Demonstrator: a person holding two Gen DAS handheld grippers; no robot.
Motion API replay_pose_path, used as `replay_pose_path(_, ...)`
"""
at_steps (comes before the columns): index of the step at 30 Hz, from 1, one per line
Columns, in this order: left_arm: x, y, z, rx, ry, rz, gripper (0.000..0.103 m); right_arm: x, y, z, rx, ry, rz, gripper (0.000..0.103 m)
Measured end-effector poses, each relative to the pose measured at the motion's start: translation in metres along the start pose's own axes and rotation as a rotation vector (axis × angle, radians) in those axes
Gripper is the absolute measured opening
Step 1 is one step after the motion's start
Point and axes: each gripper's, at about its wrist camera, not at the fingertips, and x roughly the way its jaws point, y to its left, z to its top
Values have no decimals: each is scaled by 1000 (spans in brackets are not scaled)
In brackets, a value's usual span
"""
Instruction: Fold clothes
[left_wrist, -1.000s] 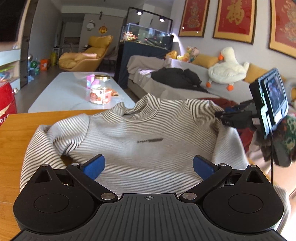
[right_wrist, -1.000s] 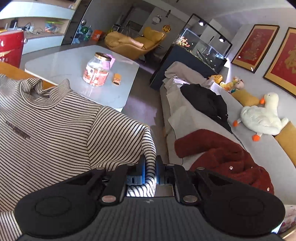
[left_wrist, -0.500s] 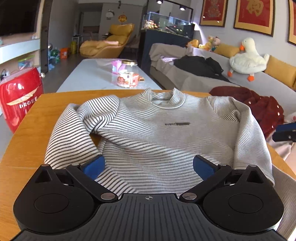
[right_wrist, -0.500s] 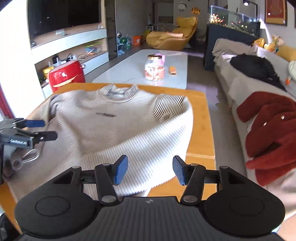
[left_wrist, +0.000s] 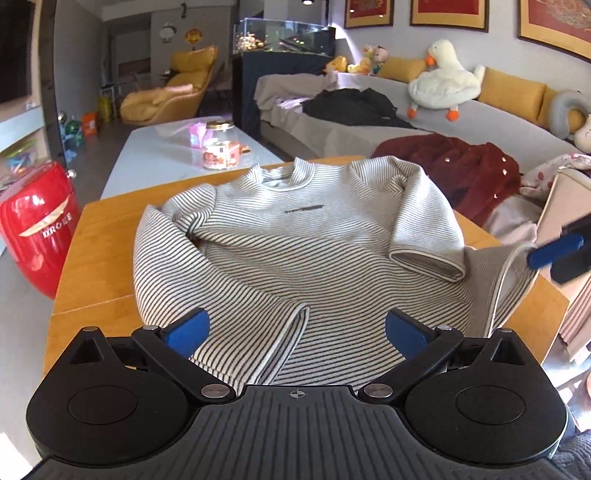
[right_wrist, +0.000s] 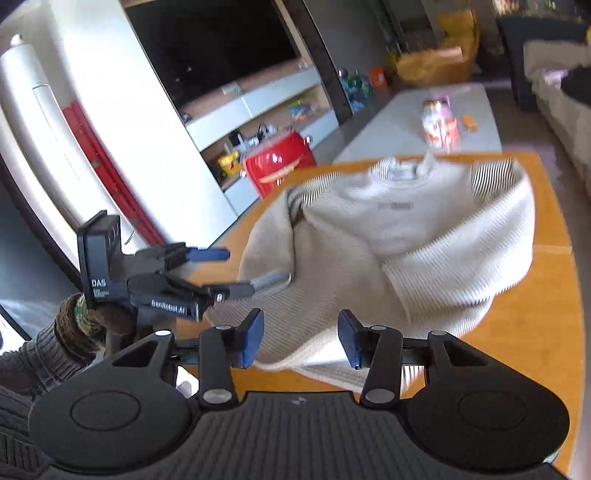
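Folding in progress: right sleeve laid over, both grippers empty

Striped sweater (left_wrist: 295, 236) lies face up on the wooden table (left_wrist: 99, 258), collar at the far edge. A second ago the right gripper (right_wrist: 301, 339) was pinched on the right sleeve (left_wrist: 424, 221); now that sleeve sits folded in over the body, cuff toward the middle right. Jaws have let go and just narrowed a little again, standing partly apart with nothing between the pads, only hem fabric beneath. Left gripper (left_wrist: 295, 332) hangs wide open over the near hem, holding nothing, pulled back from where it was. Left sleeve (left_wrist: 166, 236) is bunched at the far left, not yet folded. Judgement: first sleeve fold done; left sleeve likely next, then the body fold.
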Motion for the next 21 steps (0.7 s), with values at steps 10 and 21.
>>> replay_pose_path(10,-2,-11,-17,123,55,5,103,21,-18,-23,-168,94,-342,47)
replay_pose_path(21,28,-16,10,93,5,-4,103,51,-17,-32,-363,55,-517,50)
